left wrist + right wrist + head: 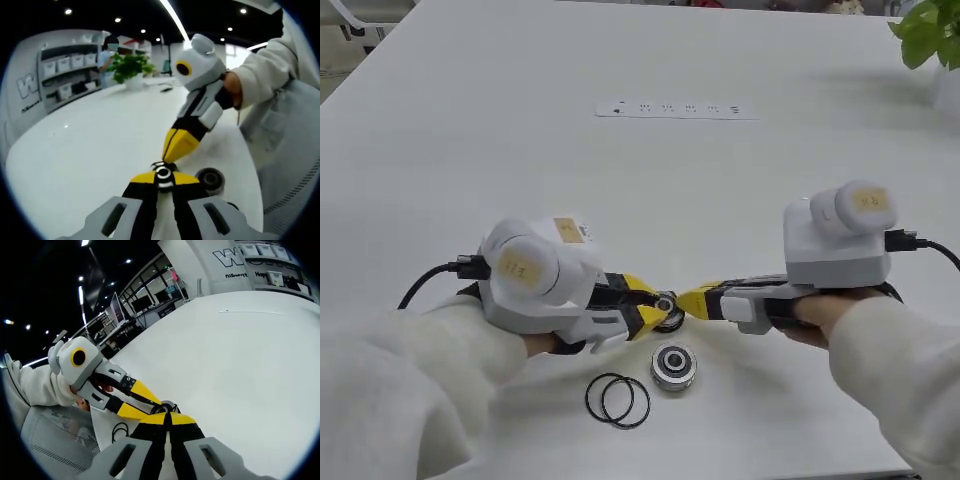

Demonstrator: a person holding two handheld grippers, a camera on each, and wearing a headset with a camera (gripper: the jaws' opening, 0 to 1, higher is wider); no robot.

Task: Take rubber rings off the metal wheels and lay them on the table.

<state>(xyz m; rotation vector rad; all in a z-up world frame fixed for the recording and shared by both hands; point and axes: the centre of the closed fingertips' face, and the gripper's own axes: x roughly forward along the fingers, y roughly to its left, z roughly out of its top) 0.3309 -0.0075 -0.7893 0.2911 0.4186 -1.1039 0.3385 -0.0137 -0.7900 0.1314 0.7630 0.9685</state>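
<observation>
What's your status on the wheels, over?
Left gripper shut on metal wheel. Right gripper shut, tips at that wheel. Two rubber rings and second wheel on table. Nothing in the way.

A white power strip [675, 109] lies flat well ahead of the left gripper [655, 308] and the right gripper [695, 300], its sockets in a row. Farther off, beyond the right gripper and to its outer side, the green leaves of a potted plant [928, 35] lean in (its white pot [134, 82] shows in the left gripper view). Far past the left gripper's tips stand grey shelves [50, 75] with white bins [64, 64], and a person [106, 52] is beside them. Far ahead of the right gripper are monitors [142, 302] and large wall lettering [235, 257].
</observation>
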